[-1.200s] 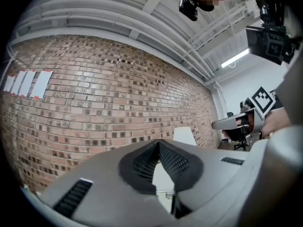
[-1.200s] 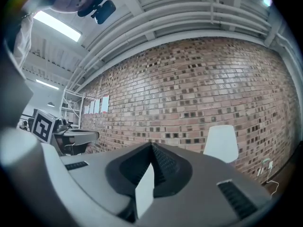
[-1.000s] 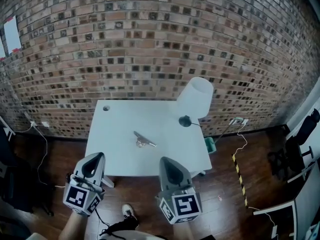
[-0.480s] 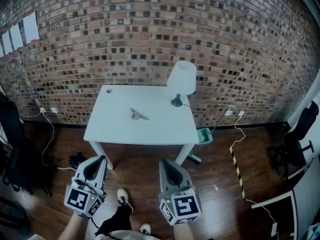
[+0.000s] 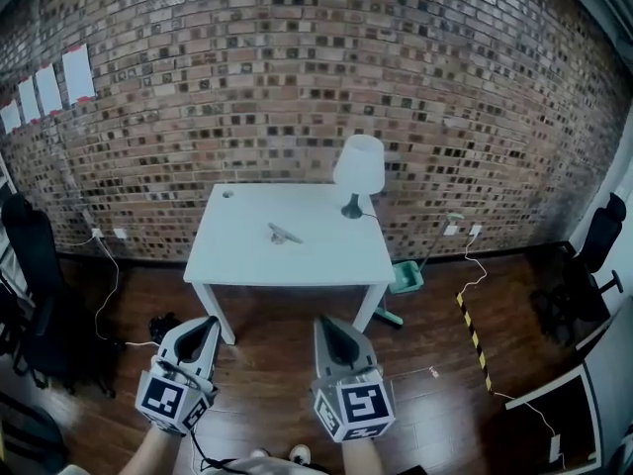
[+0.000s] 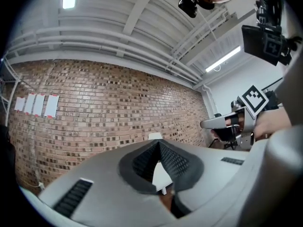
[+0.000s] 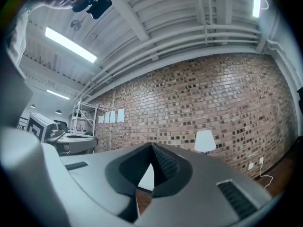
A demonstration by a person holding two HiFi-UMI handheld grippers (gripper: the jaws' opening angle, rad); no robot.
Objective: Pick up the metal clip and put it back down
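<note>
Task item: a small, thin, bright metal clip (image 5: 284,234) lies flat near the middle of the tabletop. Nothing touches it, and it is well apart from both tools.
Tabletop: a white, smooth, rectangular tabletop (image 5: 247,263) on white legs stands against the wall, with a small round hole (image 5: 227,194) at its far left corner.
Left tool: the grey moulded-plastic left tool (image 5: 206,327) has dark ribbed pads (image 6: 177,161). Its jaws are closed tip to tip and empty. It is held low over the floor, on the near side of the tabletop.
Right tool: the right tool (image 5: 329,325) has the same grey shell. Its jaws are likewise closed with nothing gripped, beside the left tool.
Lamp: a white table lamp (image 5: 358,164) with a tapered shade and a dark round base stands at the far right corner of the tabletop, apart from the clip.
Surroundings: a rough red-brown brick wall (image 5: 297,87) carries white paper sheets (image 5: 77,72). The floor is dark glossy wooden floor (image 5: 435,364). A green plastic container (image 5: 406,278) sits by the right legs, near yellow-black striped tape (image 5: 472,332). A black office chair (image 5: 598,255) stands at far right.
In the way: open floor and the tabletop's near edge lie between the tools and the clip.
</note>
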